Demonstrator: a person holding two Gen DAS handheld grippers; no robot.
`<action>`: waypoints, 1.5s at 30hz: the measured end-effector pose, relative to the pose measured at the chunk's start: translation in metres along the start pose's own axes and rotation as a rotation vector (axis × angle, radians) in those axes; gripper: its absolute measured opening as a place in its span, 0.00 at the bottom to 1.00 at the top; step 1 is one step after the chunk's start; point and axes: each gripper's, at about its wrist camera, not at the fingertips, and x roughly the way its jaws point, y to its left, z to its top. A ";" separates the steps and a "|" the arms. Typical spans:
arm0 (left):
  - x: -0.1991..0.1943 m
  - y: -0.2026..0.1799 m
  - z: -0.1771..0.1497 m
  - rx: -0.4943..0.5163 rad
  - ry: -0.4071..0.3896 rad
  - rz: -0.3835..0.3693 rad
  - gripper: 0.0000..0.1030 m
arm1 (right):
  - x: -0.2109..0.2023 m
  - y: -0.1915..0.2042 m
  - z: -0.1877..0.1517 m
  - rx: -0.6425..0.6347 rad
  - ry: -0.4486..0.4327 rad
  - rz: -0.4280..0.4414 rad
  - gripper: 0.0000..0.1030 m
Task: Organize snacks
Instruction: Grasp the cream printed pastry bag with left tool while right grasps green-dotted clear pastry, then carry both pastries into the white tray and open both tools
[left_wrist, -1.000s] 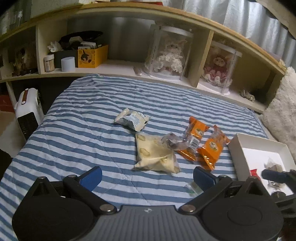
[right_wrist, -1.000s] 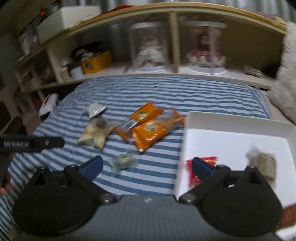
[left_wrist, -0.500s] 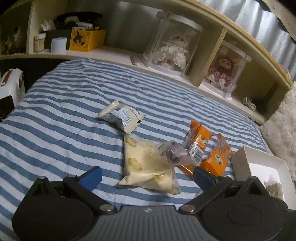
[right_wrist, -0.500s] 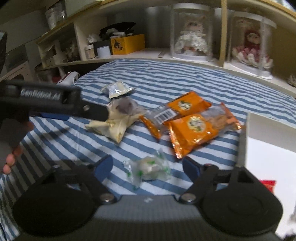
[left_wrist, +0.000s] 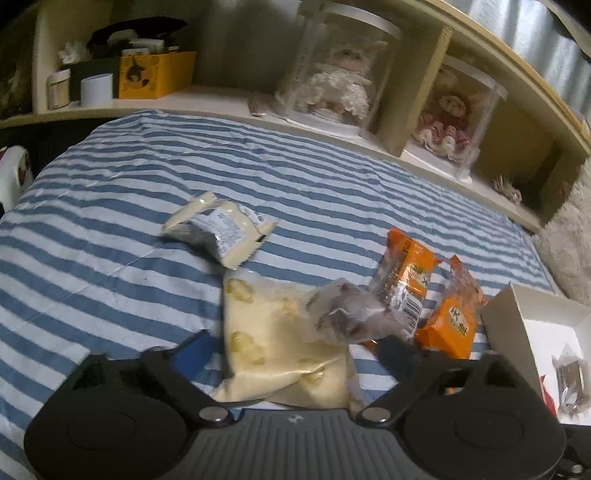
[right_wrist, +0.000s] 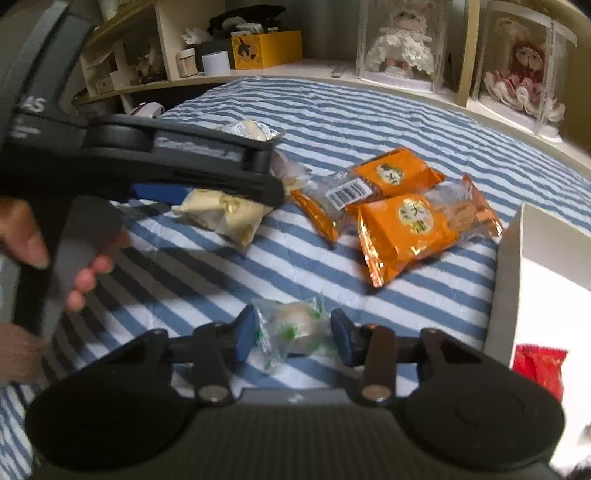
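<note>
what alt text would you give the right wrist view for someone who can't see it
The right tool is closing around a small clear-wrapped snack with green print on a blue-striped bedcover. Beyond lie two orange snack packs and a cream pouch, with a white box at right. The left tool, held by a hand, reaches in over the cream pouch.

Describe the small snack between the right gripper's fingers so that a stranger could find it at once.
On the blue-and-white striped blanket, look just left of the white box, nearer the camera than the two orange packets. There lies the small clear wrapper with green print around a pale round sweet, between the closing fingers of the right gripper. It alone is transparent and green.
</note>
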 end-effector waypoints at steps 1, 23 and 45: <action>0.001 -0.002 -0.001 0.013 0.004 0.020 0.73 | -0.001 0.000 -0.001 0.004 0.004 0.000 0.48; -0.069 -0.016 -0.012 0.082 0.013 0.039 0.44 | -0.058 -0.031 0.001 0.169 -0.097 -0.031 0.46; -0.151 -0.052 0.000 0.021 -0.163 -0.122 0.44 | -0.140 -0.068 0.003 0.226 -0.282 -0.099 0.46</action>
